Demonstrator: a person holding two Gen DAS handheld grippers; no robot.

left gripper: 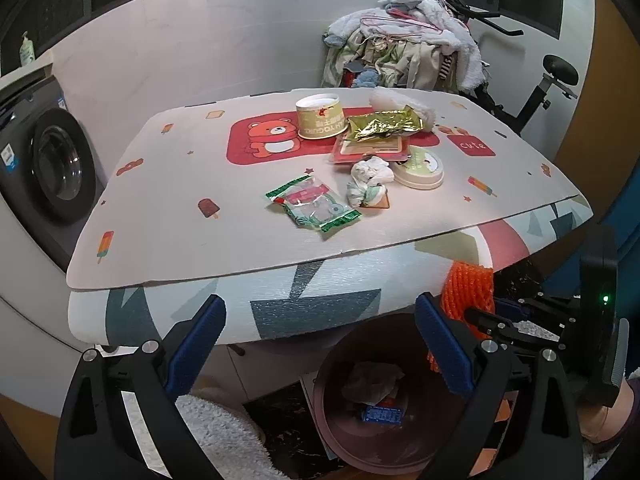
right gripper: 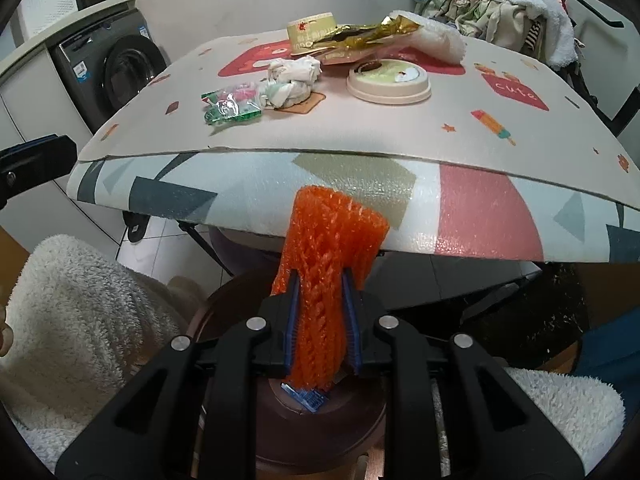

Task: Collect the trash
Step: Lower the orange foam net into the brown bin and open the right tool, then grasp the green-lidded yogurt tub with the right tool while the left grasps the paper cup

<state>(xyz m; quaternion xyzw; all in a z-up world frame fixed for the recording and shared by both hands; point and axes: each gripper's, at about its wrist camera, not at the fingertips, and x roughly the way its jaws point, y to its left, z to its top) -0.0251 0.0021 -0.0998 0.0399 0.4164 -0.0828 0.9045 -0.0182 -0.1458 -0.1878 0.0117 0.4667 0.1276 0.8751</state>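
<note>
My right gripper (right gripper: pixel 320 316) is shut on an orange foam net (right gripper: pixel 328 256), held below the table's front edge, above a brown waste bin (right gripper: pixel 224 320). In the left wrist view the net (left gripper: pixel 466 292) hangs at right over the bin (left gripper: pixel 340 444), which holds crumpled paper and a blue wrapper. My left gripper (left gripper: pixel 320 340) is open and empty, below the table edge. On the table lie a green wrapper (left gripper: pixel 312 206), crumpled tissue (left gripper: pixel 368 182), a round lid (left gripper: pixel 418 166), a gold foil bag (left gripper: pixel 384 124), a red flat packet (left gripper: pixel 368 150) and a yogurt cup (left gripper: pixel 320 116).
The folding table (left gripper: pixel 200 184) has a cartoon mat and a patterned foam edge. A washing machine (left gripper: pixel 48 168) stands at left. A heap of clothes (left gripper: pixel 404 40) and an exercise bike (left gripper: pixel 552 80) are behind. White fluffy fabric (right gripper: pixel 80 308) lies near the bin.
</note>
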